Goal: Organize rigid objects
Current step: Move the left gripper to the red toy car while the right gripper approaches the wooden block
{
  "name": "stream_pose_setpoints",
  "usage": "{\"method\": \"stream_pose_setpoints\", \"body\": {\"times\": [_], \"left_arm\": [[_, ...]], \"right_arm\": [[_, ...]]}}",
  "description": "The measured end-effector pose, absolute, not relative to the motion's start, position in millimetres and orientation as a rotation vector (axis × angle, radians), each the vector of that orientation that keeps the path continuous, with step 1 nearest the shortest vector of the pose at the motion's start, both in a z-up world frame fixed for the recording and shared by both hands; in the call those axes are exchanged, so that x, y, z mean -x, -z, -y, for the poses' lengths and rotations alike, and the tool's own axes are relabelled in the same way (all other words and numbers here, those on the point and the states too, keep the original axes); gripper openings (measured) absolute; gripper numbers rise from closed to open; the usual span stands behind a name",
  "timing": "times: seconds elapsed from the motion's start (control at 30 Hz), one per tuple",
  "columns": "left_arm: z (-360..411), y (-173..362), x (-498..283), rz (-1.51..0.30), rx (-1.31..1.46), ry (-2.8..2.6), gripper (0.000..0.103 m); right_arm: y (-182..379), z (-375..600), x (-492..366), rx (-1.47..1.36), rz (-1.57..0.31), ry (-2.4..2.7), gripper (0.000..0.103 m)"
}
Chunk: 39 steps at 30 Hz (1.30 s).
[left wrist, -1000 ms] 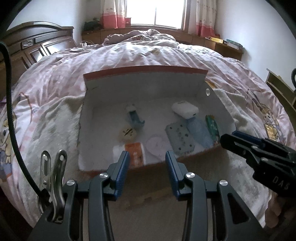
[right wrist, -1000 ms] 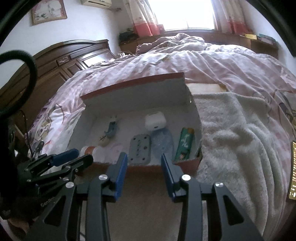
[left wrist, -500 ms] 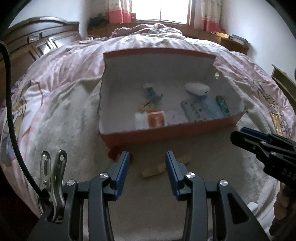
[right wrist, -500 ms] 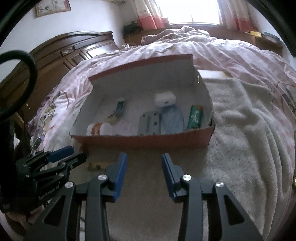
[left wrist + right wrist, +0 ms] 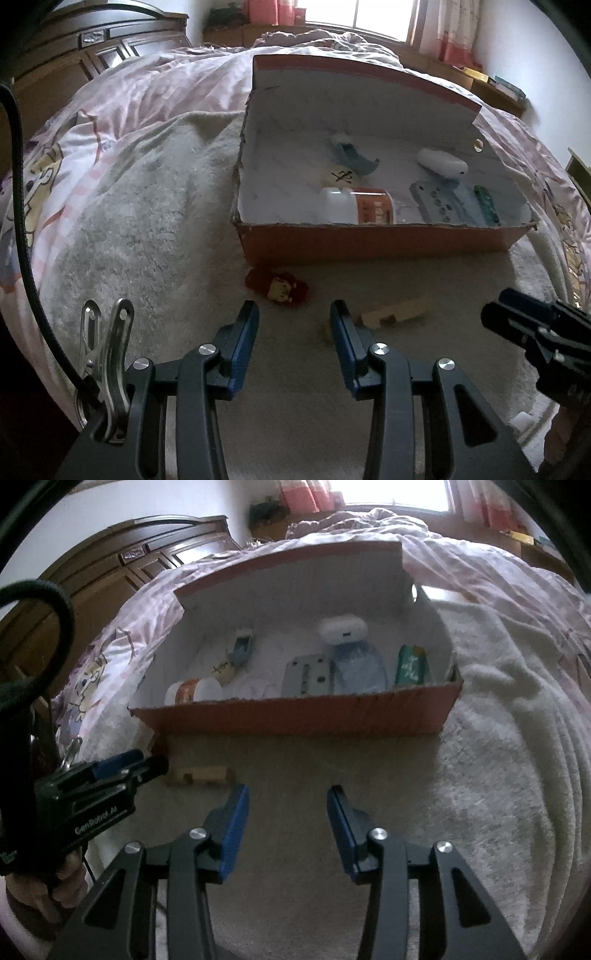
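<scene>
An orange cardboard box [image 5: 369, 240] [image 5: 295, 716] stands on a fluffy blanket on the bed. Inside lie a white-capped orange bottle [image 5: 358, 205] [image 5: 192, 691], a grey cassette [image 5: 308, 675], a white case [image 5: 441, 162] [image 5: 341, 627], a green pack [image 5: 410, 664] and a small blue item [image 5: 352, 157]. In front of the box lie a small red toy figure [image 5: 279, 288] and a wooden block piece [image 5: 391, 314] [image 5: 199, 775]. My left gripper [image 5: 293, 310] is open just short of the toy, nothing between its fingers. My right gripper [image 5: 288, 794] is empty and its jaws are opening above bare blanket.
A pink patterned quilt [image 5: 122, 110] covers the bed around the pale blanket [image 5: 498, 757]. A dark wooden headboard [image 5: 122, 565] stands at the left, a window at the far end. A steel clip [image 5: 105, 354] hangs by the left gripper.
Both grippers have sunk and pulled back from the box toward the blanket in front of it. The red toy and wooden piece have come into view. The right jaws have widened.
</scene>
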<state>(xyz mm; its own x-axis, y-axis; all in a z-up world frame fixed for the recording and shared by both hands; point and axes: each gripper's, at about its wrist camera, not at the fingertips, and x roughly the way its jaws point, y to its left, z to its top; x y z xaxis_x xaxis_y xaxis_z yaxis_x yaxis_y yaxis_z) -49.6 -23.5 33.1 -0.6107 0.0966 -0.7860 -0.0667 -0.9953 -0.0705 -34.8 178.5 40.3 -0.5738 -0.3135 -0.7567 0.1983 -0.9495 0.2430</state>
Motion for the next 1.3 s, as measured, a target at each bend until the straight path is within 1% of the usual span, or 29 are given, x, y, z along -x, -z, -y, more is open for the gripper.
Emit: {"method": "stream_pose_setpoints", "body": {"times": [0.3,0.4,0.53,0.63,0.67,0.7,0.87,1.13,1.3], "left_arm": [[31.5,-25.0,60.8,0.032,1.309,-2.76,0.041],[28.5,-23.6,60.7,-0.007,1.279,-2.772,0.041],[21.3,-22.8,62.6,-0.065,1.261,-2.791,0.041],[19.7,-23.0,64.0,-0.062,1.26,-2.784,0.041],[20.0,-23.2,64.2,-0.062,1.26,-2.785,0.04],[20.4,-23.1,64.5,-0.062,1.263,-2.783,0.036],[24.7,-24.9,62.8,-0.041,1.272,-2.776,0.035],[42.6,-33.5,43.7,-0.005,1.265,-2.796,0.035],[63.4,-32.8,30.7,0.018,1.295,-2.821,0.035]], "right_arm": [[-29.9,-176.0,37.8,-1.302,0.196,2.527,0.046],[-26.4,-174.7,38.9,-1.313,0.194,2.523,0.047],[-25.9,-173.3,37.8,-1.307,0.189,2.522,0.05],[-26.3,-173.5,37.4,-1.307,0.19,2.522,0.05],[-26.1,-173.3,37.8,-1.306,0.192,2.521,0.05],[-26.1,-173.3,37.8,-1.305,0.193,2.521,0.05],[-25.9,-173.5,37.7,-1.305,0.191,2.522,0.051],[-27.3,-168.3,37.3,-1.318,0.167,2.535,0.06],[-33.5,-149.3,35.4,-1.298,0.112,2.534,0.062]]}}
